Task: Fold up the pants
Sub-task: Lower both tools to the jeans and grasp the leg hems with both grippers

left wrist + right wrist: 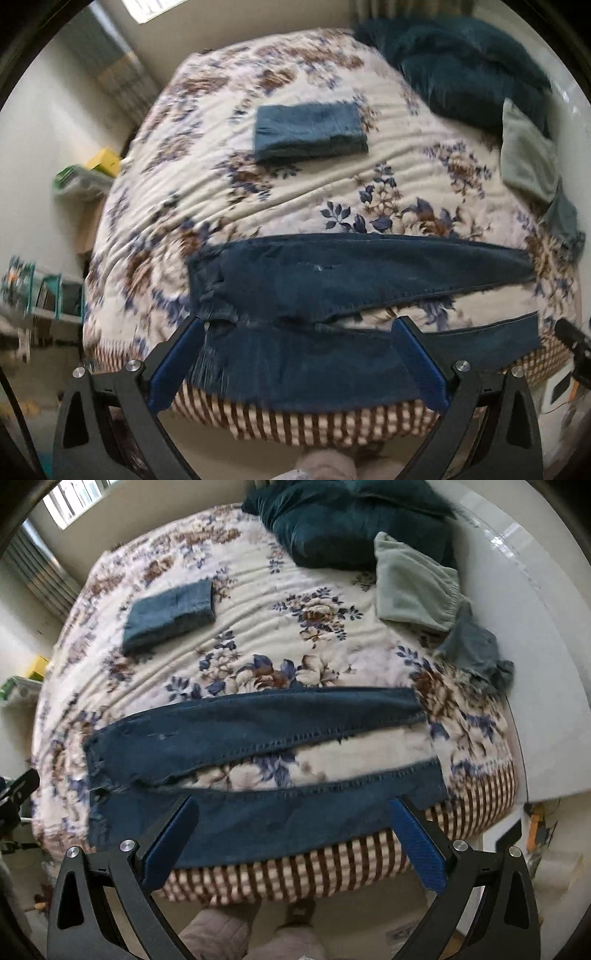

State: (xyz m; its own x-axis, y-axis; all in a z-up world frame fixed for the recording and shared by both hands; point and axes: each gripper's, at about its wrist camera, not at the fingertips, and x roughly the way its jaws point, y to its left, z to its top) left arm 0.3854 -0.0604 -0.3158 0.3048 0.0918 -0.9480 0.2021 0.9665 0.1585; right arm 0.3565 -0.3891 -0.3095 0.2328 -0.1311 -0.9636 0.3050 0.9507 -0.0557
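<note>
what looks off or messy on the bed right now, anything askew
The dark jeans lie spread across the near edge with their legs splayed apart, the nearer leg partly hanging over the bed's side. At the right, a green garment and a grey-blue one lie crumpled. The folded jeans look neat. Both grippers are open, holding nothing.

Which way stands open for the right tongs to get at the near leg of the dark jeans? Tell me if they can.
Probably yes. The right tongs hang open right over the near leg of the dark jeans, which lies flat along the bed edge with nothing on it. The folded jeans and green garment lie far back.
</note>
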